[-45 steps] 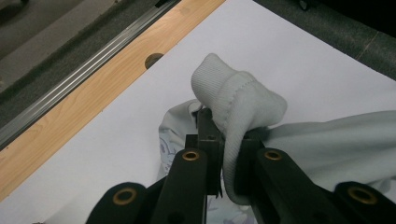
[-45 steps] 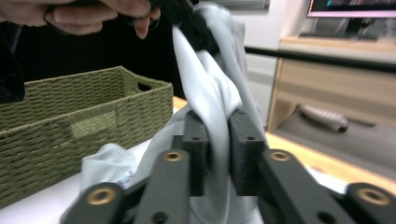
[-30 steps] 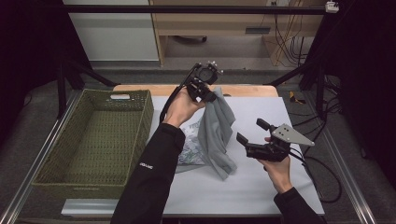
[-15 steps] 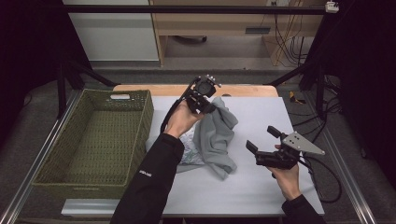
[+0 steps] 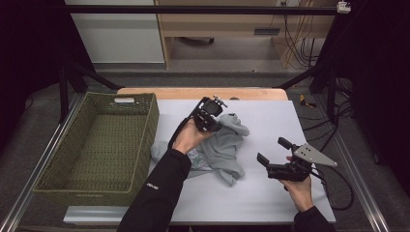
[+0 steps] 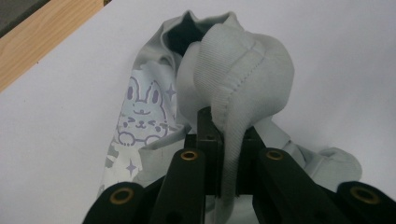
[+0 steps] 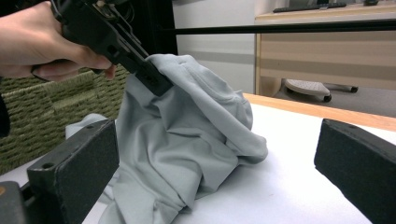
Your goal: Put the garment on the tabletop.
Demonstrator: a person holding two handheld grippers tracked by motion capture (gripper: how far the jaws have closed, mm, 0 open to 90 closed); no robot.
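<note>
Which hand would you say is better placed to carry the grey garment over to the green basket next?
Left, probably. The left gripper is already shut on the grey garment and sits nearer the green basket. The right gripper stands open, apart from the cloth, on the far side.

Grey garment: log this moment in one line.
left gripper: shut on grey garment | right gripper: open, beside it, holding nothing | garment partly on white table | green basket: left

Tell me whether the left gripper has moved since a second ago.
Yes. The left gripper, shut on the grey garment, has come down and nearer the person, away from the table's wooden far edge, letting the cloth pile up.
</note>
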